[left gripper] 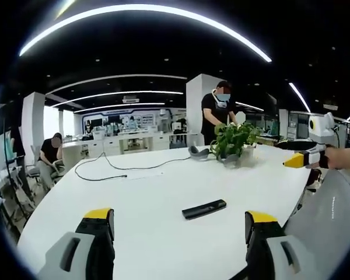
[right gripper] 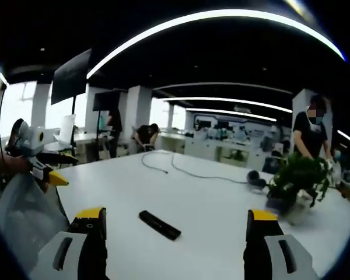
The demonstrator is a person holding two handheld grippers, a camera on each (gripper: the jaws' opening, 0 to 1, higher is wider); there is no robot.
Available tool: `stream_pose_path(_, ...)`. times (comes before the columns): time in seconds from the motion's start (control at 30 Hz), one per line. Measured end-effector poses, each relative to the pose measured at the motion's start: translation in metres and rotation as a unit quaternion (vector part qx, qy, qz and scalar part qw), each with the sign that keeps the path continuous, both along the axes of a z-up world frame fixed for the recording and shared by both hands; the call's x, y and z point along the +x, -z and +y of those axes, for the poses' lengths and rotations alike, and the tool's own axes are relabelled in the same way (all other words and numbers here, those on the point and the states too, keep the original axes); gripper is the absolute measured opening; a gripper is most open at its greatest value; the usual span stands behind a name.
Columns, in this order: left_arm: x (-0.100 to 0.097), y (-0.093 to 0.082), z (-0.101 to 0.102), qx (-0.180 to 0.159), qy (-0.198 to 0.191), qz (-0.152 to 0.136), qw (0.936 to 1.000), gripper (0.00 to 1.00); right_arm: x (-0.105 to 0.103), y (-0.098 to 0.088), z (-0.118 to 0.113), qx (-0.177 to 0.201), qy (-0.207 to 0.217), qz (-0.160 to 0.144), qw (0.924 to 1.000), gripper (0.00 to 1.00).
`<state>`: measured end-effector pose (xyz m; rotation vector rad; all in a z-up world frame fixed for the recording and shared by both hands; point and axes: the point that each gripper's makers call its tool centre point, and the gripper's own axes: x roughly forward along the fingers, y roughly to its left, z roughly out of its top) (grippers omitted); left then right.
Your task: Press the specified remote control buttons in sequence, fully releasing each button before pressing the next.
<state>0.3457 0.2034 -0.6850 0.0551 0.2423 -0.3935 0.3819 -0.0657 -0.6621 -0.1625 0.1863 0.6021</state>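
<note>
1. Left gripper view: the left claw (left gripper: 179,224) rises at 6 o'clock with its yellow-tipped jaws spread wide and nothing between them.
2. The black remote (left gripper: 204,209) lies flat on the white counter (left gripper: 134,198), just ahead of the jaws and slightly toward the 5 o'clock side, untouched.
3. Right gripper view: the right claw (right gripper: 175,224) also stands wide open and empty at 6 o'clock.
4. There the remote (right gripper: 160,225) lies between the jaws' lines, nearer the 7 o'clock jaw, clear of both.
5. In the left gripper view the right claw shows at 3 o'clock, held in a hand (left gripper: 341,157) off the counter's edge; in the right gripper view the left claw (right gripper: 51,177) shows at 9 o'clock.
6. Farther on, a plant (left gripper: 236,140) stands on the counter toward 1 o'clock, with a black cable (left gripper: 128,166) trailing at 11 o'clock.
7. Beyond the plant a person (left gripper: 219,114) in dark clothes stands at the counter's far edge; another sits at 9 o'clock.
</note>
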Motion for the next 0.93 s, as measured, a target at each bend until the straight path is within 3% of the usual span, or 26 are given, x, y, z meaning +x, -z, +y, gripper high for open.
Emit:
stream_pose_path(0.27, -0.001, 0.002, -0.001, 0.003, 0.002, 0.004, 1.0, 0.98, -0.008, 0.005, 0.014, -0.024, -0.026, -0.001, 0.9994, 0.99)
stream_pose_path(0.93, -0.004, 0.005, -0.005, 0.014, 0.013, 0.008, 0.9998, 0.98, -0.008, 0.014, 0.005, -0.005, -0.013, 0.03, 0.9995, 0.99)
